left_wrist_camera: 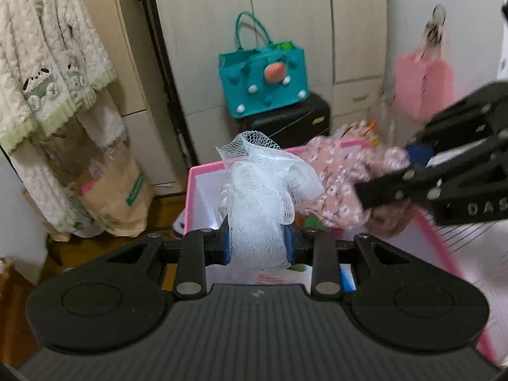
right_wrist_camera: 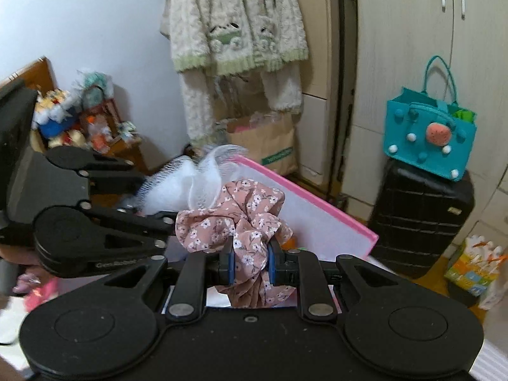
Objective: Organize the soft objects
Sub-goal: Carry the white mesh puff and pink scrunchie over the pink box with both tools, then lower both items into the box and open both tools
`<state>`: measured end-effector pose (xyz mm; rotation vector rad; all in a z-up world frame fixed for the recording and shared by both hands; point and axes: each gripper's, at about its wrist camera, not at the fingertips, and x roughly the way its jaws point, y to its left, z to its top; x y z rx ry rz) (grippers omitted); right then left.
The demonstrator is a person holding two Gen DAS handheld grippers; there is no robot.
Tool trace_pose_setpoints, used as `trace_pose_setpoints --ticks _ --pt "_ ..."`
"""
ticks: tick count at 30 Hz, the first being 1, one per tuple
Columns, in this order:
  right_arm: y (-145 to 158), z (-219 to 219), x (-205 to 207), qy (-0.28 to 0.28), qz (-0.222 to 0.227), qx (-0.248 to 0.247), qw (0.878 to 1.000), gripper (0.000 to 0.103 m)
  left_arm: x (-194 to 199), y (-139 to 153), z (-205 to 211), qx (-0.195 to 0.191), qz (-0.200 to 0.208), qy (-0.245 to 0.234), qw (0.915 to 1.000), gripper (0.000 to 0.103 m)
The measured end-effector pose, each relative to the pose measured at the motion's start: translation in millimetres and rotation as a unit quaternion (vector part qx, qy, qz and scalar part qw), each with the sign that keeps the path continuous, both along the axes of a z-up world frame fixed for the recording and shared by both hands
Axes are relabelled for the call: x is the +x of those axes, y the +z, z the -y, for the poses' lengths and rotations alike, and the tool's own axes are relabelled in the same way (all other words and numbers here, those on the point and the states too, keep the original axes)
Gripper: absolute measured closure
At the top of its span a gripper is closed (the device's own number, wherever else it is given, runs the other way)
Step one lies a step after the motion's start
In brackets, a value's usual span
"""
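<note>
My left gripper (left_wrist_camera: 257, 244) is shut on a white mesh bath puff (left_wrist_camera: 260, 197) and holds it above the pink-rimmed white box (left_wrist_camera: 203, 169). My right gripper (right_wrist_camera: 250, 263) is shut on a pink floral scrunchie (right_wrist_camera: 235, 219) and holds it over the same box (right_wrist_camera: 317, 203). In the left wrist view the right gripper (left_wrist_camera: 409, 171) comes in from the right with the scrunchie (left_wrist_camera: 336, 174) beside the puff. In the right wrist view the left gripper (right_wrist_camera: 165, 200) comes in from the left with the puff (right_wrist_camera: 187, 187) just behind the scrunchie.
A teal bag (left_wrist_camera: 263, 79) sits on a black suitcase (left_wrist_camera: 292, 123) by the wardrobe. A fluffy white robe (left_wrist_camera: 47, 73) hangs at the left above a paper bag (left_wrist_camera: 120, 190). A pink bag (left_wrist_camera: 422, 85) hangs at the right. A shelf of toys (right_wrist_camera: 73, 120) stands at the far left.
</note>
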<state>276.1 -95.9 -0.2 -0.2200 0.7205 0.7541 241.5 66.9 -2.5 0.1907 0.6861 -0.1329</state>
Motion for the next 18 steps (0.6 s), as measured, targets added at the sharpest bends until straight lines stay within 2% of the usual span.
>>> trace_pose_setpoints --ticks 8,12,15,17,18 --pt "-18 3 19 -0.012 -0.016 -0.009 1.0 0.081 20 -14 8 0.048 0.001 0.012 0.9988 0.073" --pt "-24 -4 25 -0.006 -0.026 -0.01 1.0 0.081 23 -17 11 0.044 -0.004 0.005 0.999 0.069" --pt "-30 -11 29 -0.005 -0.029 -0.013 0.999 0.081 19 -18 17 0.065 0.018 0.008 0.9977 0.062" --pt "-34 -15 32 -0.016 -0.022 -0.02 0.999 0.081 20 -16 16 0.06 0.02 0.016 0.9979 0.06" --pt "-35 -15 31 -0.025 -0.016 -0.022 0.999 0.08 20 -15 14 0.053 0.017 0.018 0.9983 0.053"
